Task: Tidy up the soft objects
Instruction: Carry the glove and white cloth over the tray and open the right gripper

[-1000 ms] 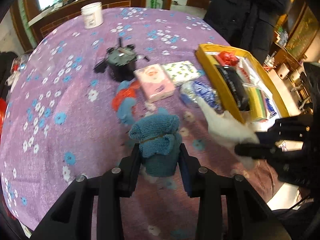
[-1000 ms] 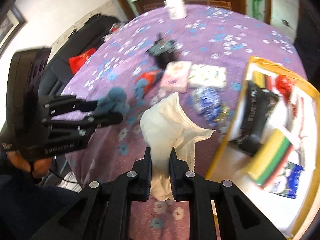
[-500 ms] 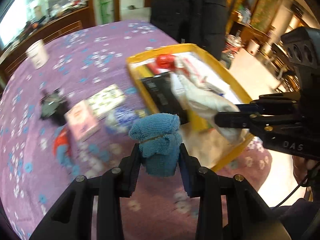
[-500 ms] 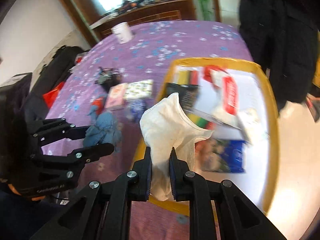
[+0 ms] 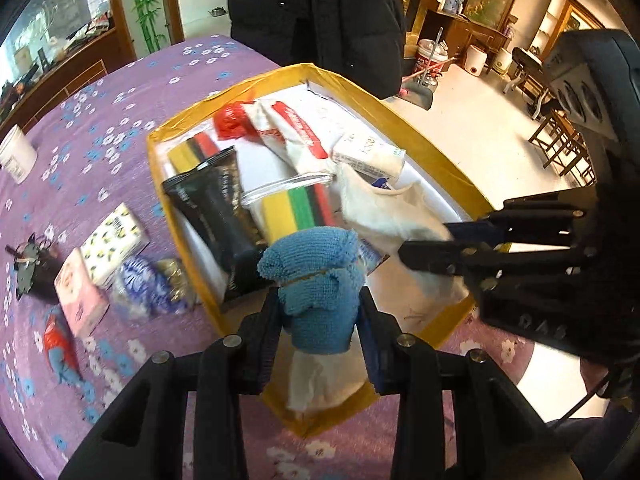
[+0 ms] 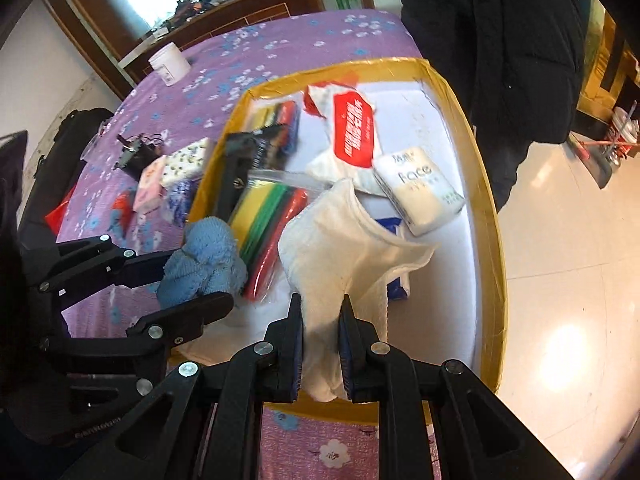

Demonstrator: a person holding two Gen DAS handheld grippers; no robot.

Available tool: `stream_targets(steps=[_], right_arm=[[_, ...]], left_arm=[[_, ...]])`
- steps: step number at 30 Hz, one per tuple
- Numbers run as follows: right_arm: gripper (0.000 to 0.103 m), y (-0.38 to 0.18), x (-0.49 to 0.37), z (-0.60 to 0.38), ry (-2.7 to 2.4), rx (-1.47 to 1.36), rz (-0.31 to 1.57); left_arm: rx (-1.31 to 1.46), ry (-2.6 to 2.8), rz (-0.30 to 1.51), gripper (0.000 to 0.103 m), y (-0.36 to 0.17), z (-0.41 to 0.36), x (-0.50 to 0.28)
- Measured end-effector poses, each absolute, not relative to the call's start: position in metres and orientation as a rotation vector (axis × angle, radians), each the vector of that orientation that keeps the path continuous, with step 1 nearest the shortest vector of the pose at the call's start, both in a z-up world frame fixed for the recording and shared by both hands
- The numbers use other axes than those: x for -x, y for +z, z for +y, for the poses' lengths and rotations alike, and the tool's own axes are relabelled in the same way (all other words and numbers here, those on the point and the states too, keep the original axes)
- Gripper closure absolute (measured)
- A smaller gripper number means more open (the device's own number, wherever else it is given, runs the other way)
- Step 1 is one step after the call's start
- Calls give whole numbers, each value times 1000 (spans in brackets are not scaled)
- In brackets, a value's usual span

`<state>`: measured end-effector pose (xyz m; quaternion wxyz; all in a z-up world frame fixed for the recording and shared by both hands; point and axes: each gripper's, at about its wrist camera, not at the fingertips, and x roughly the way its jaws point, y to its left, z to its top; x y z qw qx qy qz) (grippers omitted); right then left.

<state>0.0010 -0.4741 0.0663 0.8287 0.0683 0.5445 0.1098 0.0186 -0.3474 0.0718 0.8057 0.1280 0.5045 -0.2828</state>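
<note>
L wrist: our left tongs pinch 1 blue knit bundle above yellow-rimmed box | R wrist: our right tongs clamp 1 white cloth over box interior; 2 tissue packs on purple surface

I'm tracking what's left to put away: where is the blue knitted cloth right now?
The blue knitted cloth is pinched in the left claw, held over the near end of the yellow-rimmed box, beside the white cloth.
</note>
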Motion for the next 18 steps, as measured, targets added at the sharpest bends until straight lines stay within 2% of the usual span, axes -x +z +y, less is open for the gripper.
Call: stream_targets(steps=[14,18], right_arm=[[84,56,0,-477,212,-142,1179],[84,63,2,-480,200,-141,1167]], left_arm=[[-358,-582,1014,66,65,-364,-13],[-354,-593,998,63,70,-363,-9]])
